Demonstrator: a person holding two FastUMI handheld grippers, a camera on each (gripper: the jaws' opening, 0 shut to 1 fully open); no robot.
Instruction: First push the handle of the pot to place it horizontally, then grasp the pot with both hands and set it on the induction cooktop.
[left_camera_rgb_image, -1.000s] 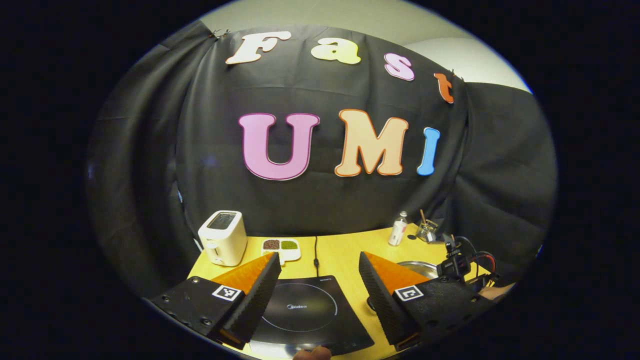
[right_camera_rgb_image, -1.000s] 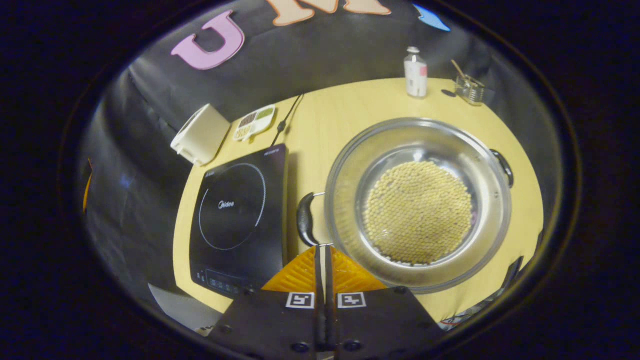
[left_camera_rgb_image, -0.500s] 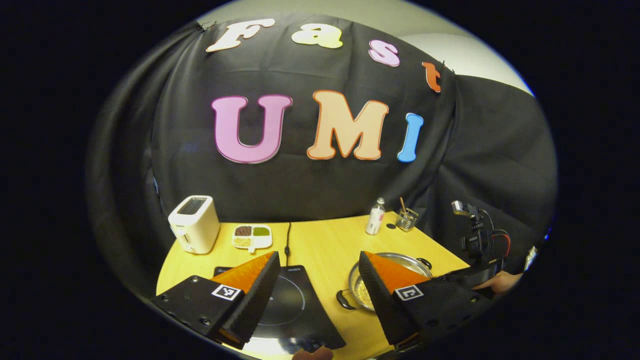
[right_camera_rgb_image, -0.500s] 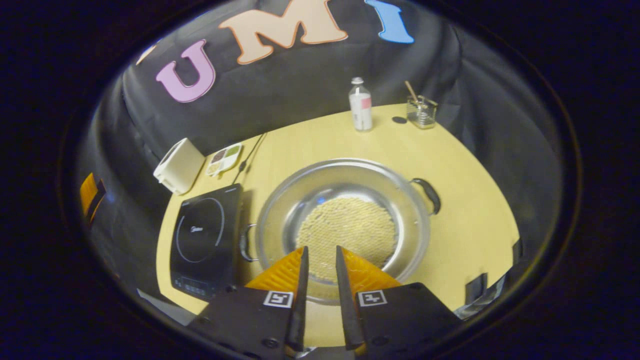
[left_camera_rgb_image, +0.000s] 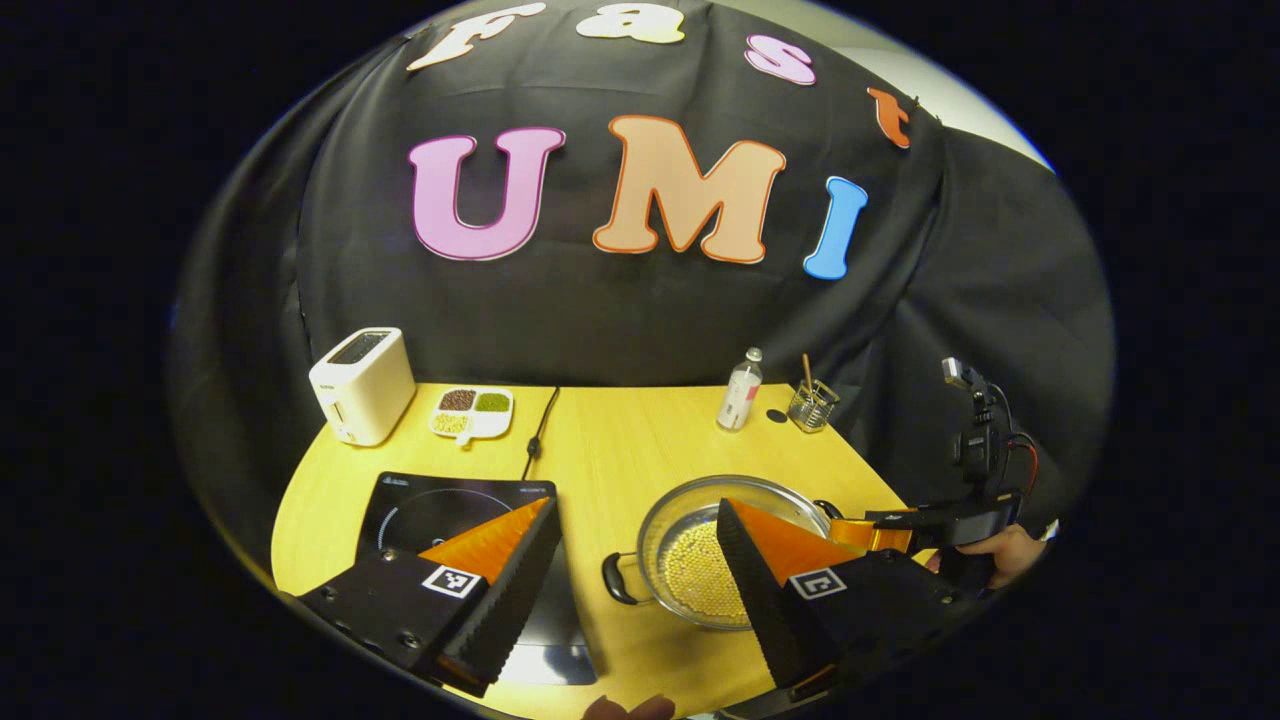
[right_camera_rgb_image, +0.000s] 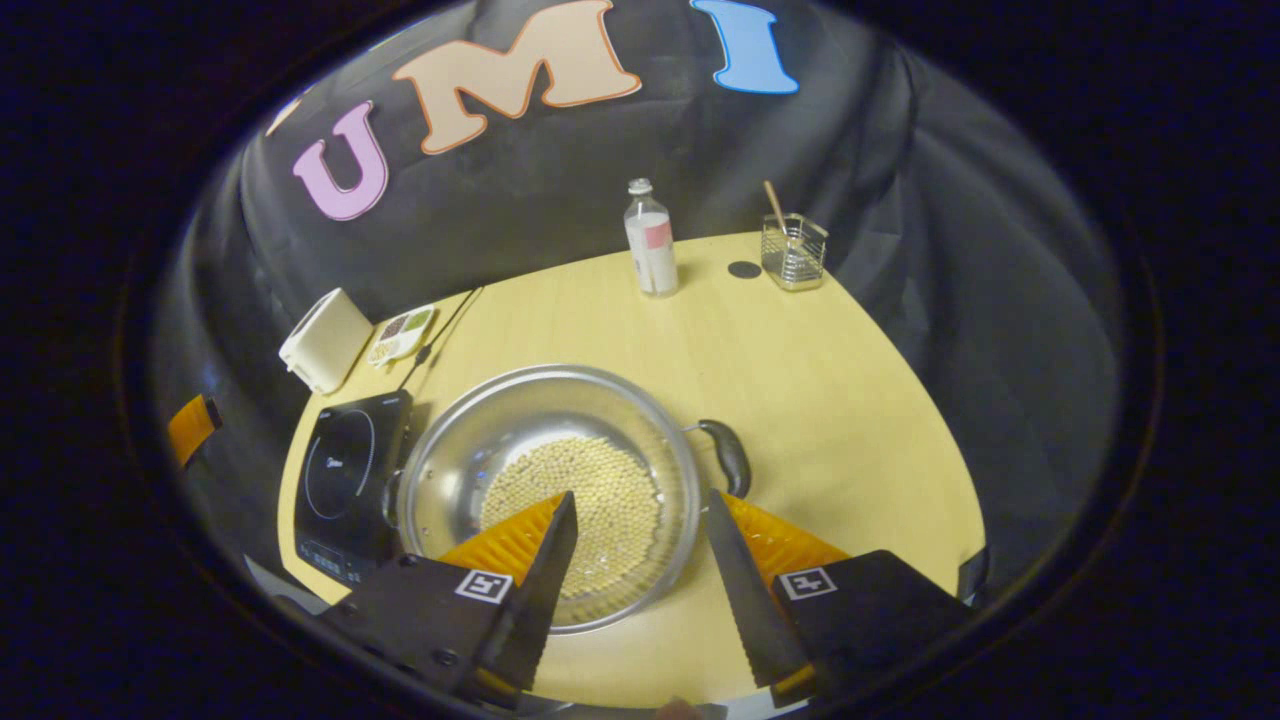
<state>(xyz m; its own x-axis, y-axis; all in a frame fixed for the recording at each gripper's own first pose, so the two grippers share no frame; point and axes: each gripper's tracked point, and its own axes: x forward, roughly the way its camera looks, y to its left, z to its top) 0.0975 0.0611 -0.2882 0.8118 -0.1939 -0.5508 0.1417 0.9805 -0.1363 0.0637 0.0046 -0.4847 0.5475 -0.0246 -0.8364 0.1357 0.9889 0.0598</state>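
A steel pot (right_camera_rgb_image: 500, 440) with pale beans on its bottom stands on the yellow table (right_camera_rgb_image: 850, 400), right of the black induction cooktop (right_camera_rgb_image: 345, 480). Its two dark handles point left (right_camera_rgb_image: 392, 495) and right (right_camera_rgb_image: 728, 455). My right gripper (right_camera_rgb_image: 641, 498) hovers open over the pot's near right rim, with the right handle just beyond its right finger. In the left gripper view the pot (left_camera_rgb_image: 690, 550) lies ahead, with its left handle (left_camera_rgb_image: 615, 580) towards the cooktop (left_camera_rgb_image: 430, 505). My left gripper (left_camera_rgb_image: 635, 510) is open and holds nothing. The right gripper (left_camera_rgb_image: 880, 530) shows at the pot's far right, held by a hand (left_camera_rgb_image: 1000, 555).
A white toaster (left_camera_rgb_image: 362, 385) and a small divided dish (left_camera_rgb_image: 472, 412) stand at the back left, and the cooktop's cord (left_camera_rgb_image: 540, 430) runs between them and the pot. A bottle (right_camera_rgb_image: 650, 240) and a glass holder (right_camera_rgb_image: 793, 250) stand at the back right.
My right gripper went from shut at the pot's left handle to open over its near right side. The left gripper's view tilted down, and the pot now lies between its fingers.
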